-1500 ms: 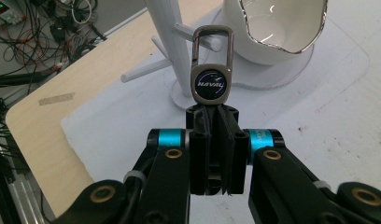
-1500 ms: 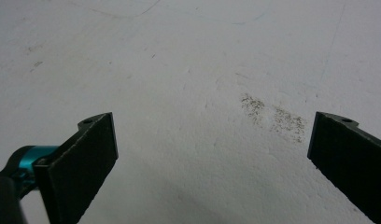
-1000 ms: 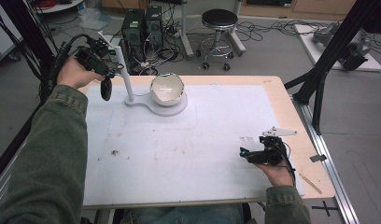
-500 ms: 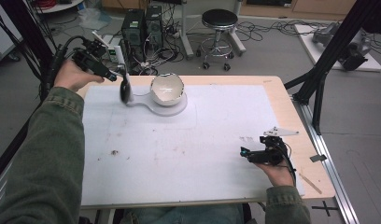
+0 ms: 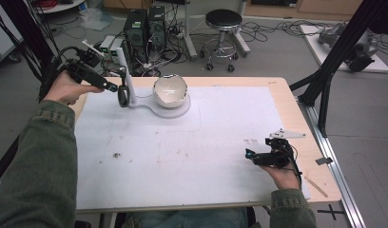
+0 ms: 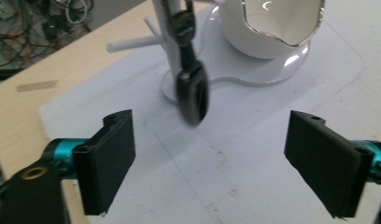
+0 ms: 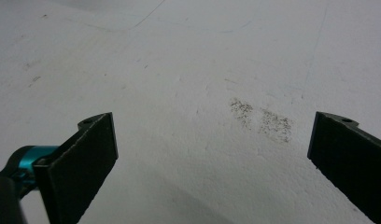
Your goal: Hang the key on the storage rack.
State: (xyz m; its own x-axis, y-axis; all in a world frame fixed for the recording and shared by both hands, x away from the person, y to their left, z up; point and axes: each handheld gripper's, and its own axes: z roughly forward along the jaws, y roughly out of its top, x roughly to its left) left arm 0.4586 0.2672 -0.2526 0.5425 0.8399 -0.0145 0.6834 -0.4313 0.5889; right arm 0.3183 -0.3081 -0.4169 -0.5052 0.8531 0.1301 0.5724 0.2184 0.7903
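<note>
Black key fob (image 6: 192,93) hangs on the white stand's (image 5: 126,88) peg.
Left gripper (image 6: 212,158) has just been opening, fob free beyond it at 12 o'clock. Right gripper (image 7: 212,163) gapes wide, holding nothing, over the white mat (image 5: 182,152).

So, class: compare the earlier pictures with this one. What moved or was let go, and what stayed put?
The left gripper carried the black key fob from the table's left edge to the white stand. Its fingers have just been opening, and the fob now hangs from the stand, clear of them. The right gripper, the white bowl and the mat stayed as they were.
</note>
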